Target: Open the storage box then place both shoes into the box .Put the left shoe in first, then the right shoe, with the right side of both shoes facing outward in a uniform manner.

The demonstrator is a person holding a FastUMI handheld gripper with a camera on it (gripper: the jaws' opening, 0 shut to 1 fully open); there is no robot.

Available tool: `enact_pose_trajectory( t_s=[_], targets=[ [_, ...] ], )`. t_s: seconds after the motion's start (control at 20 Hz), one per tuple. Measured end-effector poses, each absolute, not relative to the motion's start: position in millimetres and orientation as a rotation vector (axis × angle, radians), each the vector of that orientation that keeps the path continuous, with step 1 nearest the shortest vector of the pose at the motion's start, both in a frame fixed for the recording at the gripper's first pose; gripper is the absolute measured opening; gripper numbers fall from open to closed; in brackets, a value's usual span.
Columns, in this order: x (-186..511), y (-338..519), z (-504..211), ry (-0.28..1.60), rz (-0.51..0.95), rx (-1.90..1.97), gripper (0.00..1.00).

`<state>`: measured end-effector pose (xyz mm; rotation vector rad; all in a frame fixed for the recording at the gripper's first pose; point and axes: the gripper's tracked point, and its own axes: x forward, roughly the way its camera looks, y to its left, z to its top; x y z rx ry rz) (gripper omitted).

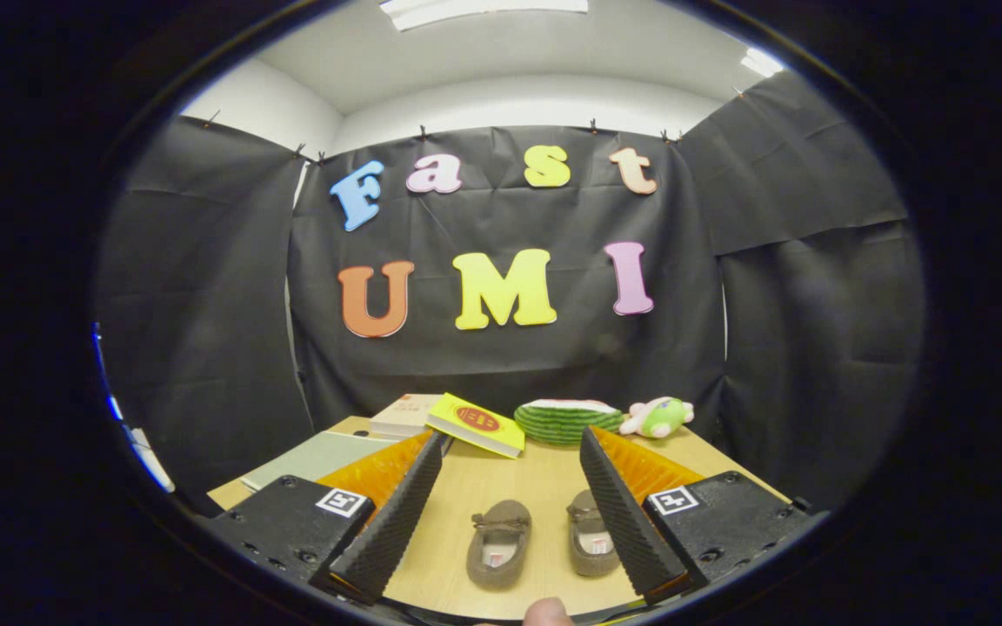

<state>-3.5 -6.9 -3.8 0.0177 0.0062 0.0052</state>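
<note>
Two small brown shoes lie side by side on the wooden table (536, 474), toes pointing away from me. The left shoe (499, 542) rests between my fingers, and the right shoe (592, 543) lies close against the right finger, partly hidden by it. My gripper (510, 448) is open and held above the table, with nothing between its fingers. Its fingertips (433, 448) reach past the shoes toward the books.
Beyond the fingers lie a yellow book (477, 424) on a white book (405, 414), a watermelon-slice plush (567, 420) and a small green and pink plush toy (659, 416). A grey-green flat board (318, 456) lies at the left. A fingertip (547, 611) shows at the near edge.
</note>
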Motion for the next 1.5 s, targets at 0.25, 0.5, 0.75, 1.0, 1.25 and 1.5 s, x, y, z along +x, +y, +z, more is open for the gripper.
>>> enact_pose_trajectory(
  t_s=[0.25, 0.5, 0.75, 1.0, 1.25, 1.5],
  targets=[
    [0.7, 13.9, -15.6, 0.034, 0.092, 0.050, 1.00],
    [16.1, 48.3, -26.6, 0.077, 0.229, 0.116, 1.00],
    [38.8, 86.8, -68.4, 0.198, 0.356, 0.157, 1.00],
    [59.2, 123.1, -122.7, 0.378, 0.479, 0.298, 1.00],
    [79.8, 127.8, -159.0, 0.514, 0.503, 0.517, 0.99],
    [87.1, 130.5, -174.8, 0.574, 0.515, 0.589, 0.96]
  ],
)
